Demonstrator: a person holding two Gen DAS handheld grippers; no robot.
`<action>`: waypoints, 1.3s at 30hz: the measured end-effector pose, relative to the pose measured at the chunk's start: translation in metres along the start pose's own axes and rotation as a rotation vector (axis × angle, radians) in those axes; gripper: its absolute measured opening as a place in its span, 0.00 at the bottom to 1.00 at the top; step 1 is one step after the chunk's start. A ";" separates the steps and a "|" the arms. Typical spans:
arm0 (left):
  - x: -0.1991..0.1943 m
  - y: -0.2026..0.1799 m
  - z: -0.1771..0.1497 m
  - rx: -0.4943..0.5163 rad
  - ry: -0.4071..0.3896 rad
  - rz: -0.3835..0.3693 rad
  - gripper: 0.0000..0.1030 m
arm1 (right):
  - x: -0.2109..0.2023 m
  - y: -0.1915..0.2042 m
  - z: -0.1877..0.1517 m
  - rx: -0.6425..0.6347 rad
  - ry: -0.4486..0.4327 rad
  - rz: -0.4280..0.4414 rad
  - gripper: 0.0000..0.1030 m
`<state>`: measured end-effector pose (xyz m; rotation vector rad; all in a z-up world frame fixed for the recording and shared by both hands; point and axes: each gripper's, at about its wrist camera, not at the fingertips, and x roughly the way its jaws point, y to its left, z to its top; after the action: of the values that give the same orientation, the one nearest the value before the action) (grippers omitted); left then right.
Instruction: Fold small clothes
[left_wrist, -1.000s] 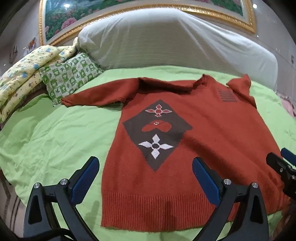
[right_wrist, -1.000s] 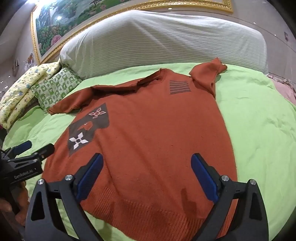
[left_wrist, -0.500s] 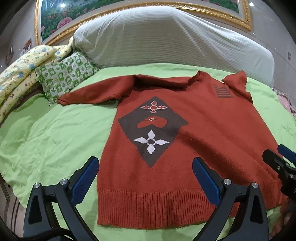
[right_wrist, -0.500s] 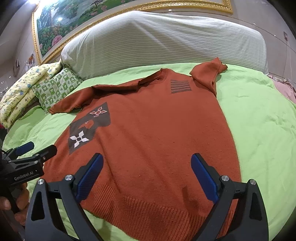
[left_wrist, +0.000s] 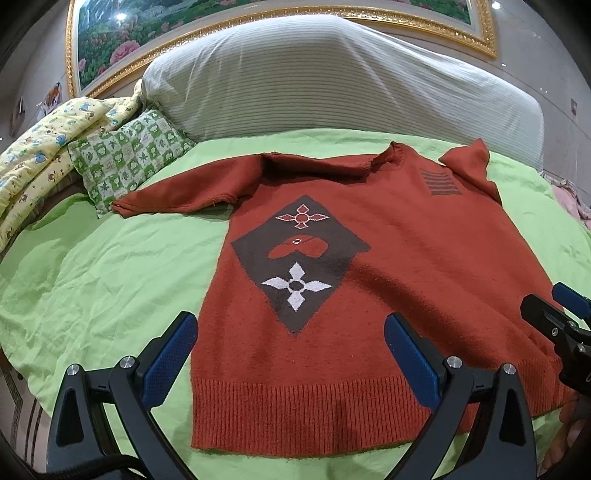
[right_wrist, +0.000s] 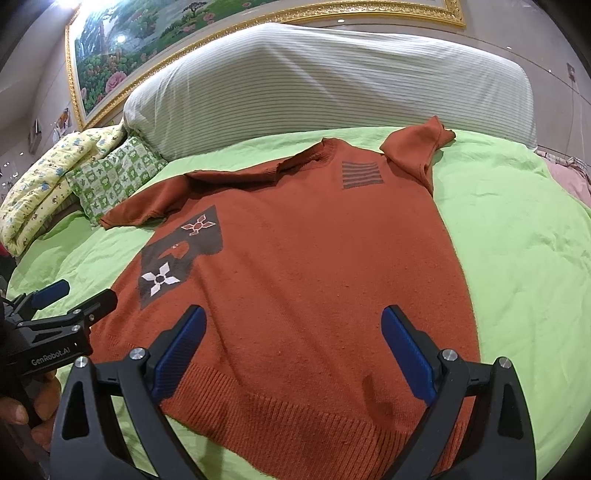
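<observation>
Jaws spread wide, the left gripper (left_wrist: 290, 338) is hovering over the near ribbed hem of the rust sweater (left_wrist: 369, 295), lying flat on the green bedsheet (left_wrist: 110, 266). In the right wrist view, the right gripper (right_wrist: 293, 341), jaws likewise parted, is hanging above the hem, bare sheet stretching right.

The jumper (left_wrist: 369, 302) is rust red, with a dark brown diamond (left_wrist: 299, 262) bearing a white four-point flower, a red patch and a pink-edged flower, and a block of dark stripes (left_wrist: 441, 181) near one shoulder. The sheet (left_wrist: 110, 280) on the bed is lime green. The pillow (left_wrist: 332, 81) is white with fine grey stripes; the cushion (left_wrist: 129, 162) is green-and-white check. The quilt (left_wrist: 40, 147) is pale yellow with small prints. Each tool has black arms and blue pads (left_wrist: 170, 354).
</observation>
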<state>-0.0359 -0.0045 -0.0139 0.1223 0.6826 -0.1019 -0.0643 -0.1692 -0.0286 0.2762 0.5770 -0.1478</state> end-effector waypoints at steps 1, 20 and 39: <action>0.000 0.000 0.000 0.001 -0.001 -0.001 0.98 | 0.000 0.000 0.000 0.000 -0.003 0.001 0.93; 0.002 0.004 0.001 -0.015 0.015 -0.003 0.98 | 0.001 0.003 -0.001 0.000 0.007 0.002 0.93; 0.005 0.006 0.000 -0.018 0.027 -0.010 0.98 | 0.002 0.002 -0.001 0.001 0.007 0.005 0.93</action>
<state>-0.0310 0.0015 -0.0170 0.1033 0.7109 -0.1036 -0.0624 -0.1666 -0.0305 0.2793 0.5827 -0.1421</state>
